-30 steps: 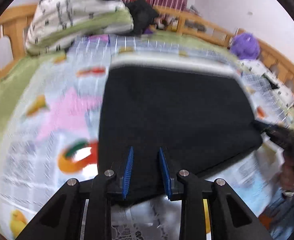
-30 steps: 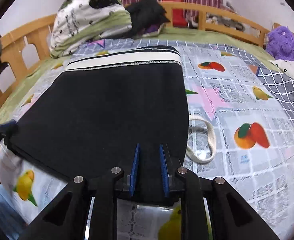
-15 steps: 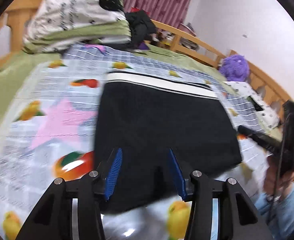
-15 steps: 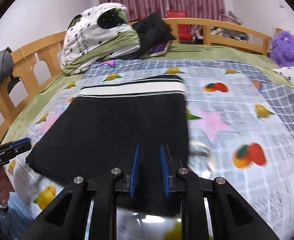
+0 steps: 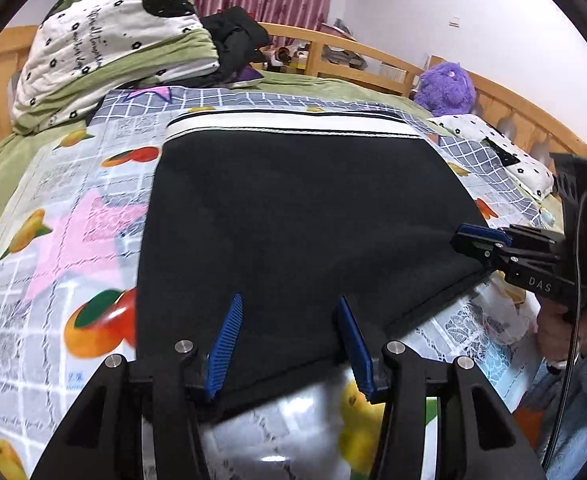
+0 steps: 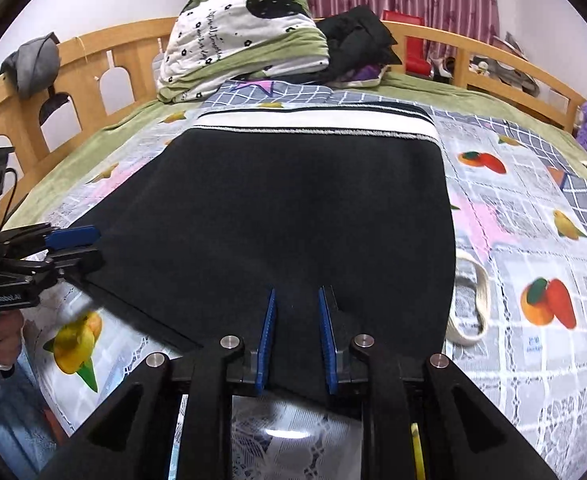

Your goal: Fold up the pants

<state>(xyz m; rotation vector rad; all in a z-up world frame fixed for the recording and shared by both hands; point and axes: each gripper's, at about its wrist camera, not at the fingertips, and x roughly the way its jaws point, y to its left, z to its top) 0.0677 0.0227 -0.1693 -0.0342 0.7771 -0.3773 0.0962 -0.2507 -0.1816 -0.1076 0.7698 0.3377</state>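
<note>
On the left side of the bed, the left gripper (image 5: 289, 332) hangs over the near edge of the black pants (image 5: 293, 216). Its blue fingers (image 5: 225, 344) are spread wide, and no cloth is pinched between them. In the right wrist view this same gripper (image 6: 75, 246) appears at the left corner of the pants, with its tips just beside the cloth.

The pants lie flat in the middle of the fruit-printed sheet (image 5: 53, 240), folded into a wide rectangle. The white waistband (image 6: 317, 122) is at the far end, toward the pile of folded bedding (image 6: 241, 32).

The right gripper (image 6: 296, 340) is above the near right part of the pants. Its jaws stand a little apart, and the black cloth shows in the gap between them; whether they grip the cloth, one cannot tell. In the left wrist view this gripper (image 5: 479, 240) reaches the right corner of the pants.

A cream drawstring loop (image 6: 473, 300) lies on the sheet, just beside the right edge of the pants. A purple plush toy (image 5: 445, 88) sits by the wooden rail (image 5: 505, 96) at the far right.
</note>
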